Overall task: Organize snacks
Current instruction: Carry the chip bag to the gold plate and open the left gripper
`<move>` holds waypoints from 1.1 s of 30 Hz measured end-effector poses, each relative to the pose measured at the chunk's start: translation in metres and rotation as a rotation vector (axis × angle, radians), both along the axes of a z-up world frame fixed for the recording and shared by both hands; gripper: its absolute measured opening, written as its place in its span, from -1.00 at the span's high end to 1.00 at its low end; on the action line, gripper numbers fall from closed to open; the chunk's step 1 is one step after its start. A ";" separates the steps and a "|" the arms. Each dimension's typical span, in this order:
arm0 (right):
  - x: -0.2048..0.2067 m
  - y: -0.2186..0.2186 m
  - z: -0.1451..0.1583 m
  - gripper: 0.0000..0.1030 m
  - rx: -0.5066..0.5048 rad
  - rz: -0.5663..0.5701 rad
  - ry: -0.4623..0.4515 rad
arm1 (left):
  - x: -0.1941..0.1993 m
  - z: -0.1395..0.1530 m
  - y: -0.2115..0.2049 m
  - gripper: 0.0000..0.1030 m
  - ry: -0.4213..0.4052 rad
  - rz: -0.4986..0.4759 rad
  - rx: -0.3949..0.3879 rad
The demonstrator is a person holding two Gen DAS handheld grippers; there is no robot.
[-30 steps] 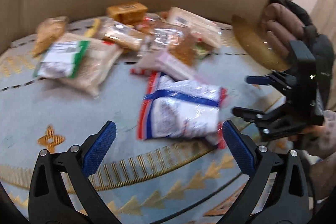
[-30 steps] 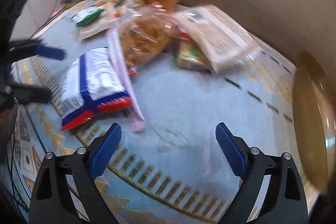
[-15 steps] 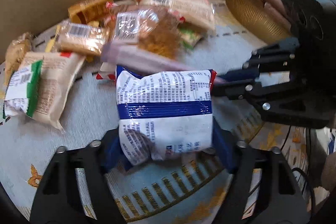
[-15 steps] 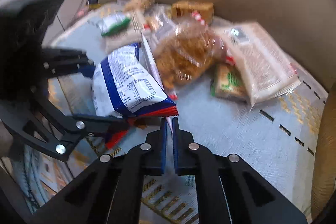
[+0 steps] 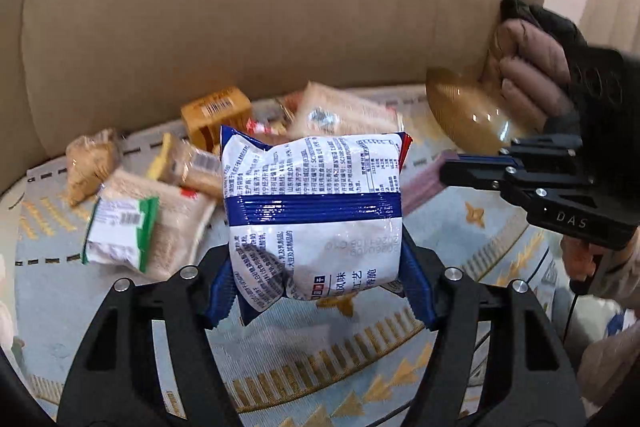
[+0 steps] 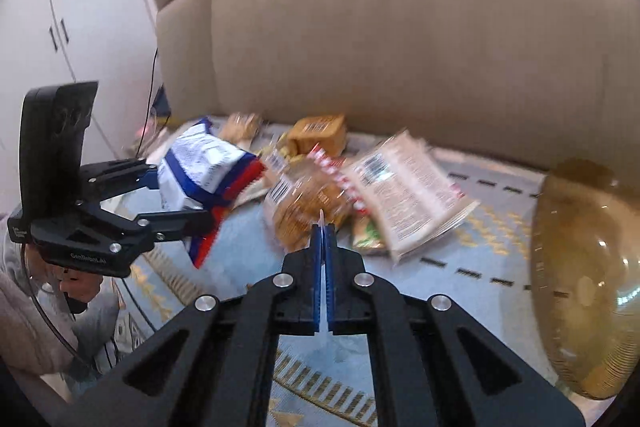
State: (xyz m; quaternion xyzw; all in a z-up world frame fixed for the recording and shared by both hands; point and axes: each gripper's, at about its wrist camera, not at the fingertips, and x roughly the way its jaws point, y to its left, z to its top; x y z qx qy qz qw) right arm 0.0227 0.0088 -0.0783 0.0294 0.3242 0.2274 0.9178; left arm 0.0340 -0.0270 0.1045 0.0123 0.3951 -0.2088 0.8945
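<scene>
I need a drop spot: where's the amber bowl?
The bowl sits at the right edge of the right wrist view, on the rug right of the snack pile.

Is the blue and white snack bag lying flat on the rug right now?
No, the left gripper holds the snack bag up off the rug.

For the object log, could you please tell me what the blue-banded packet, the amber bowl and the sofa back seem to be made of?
Blue-banded packet: glossy printed plastic film, judging by its crinkles and glare. Amber bowl: likely translucent glass or clear plastic, since highlights shine on it and it has fine ribbing near the rim. Sofa back: smooth beige leather or faux leather, with a soft sheen and stitched panels.
</scene>
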 end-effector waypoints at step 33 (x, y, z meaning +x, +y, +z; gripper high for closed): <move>-0.017 -0.206 0.002 -0.86 0.112 -0.813 0.028 | 0.089 0.027 -0.246 -0.94 -0.109 -0.352 0.244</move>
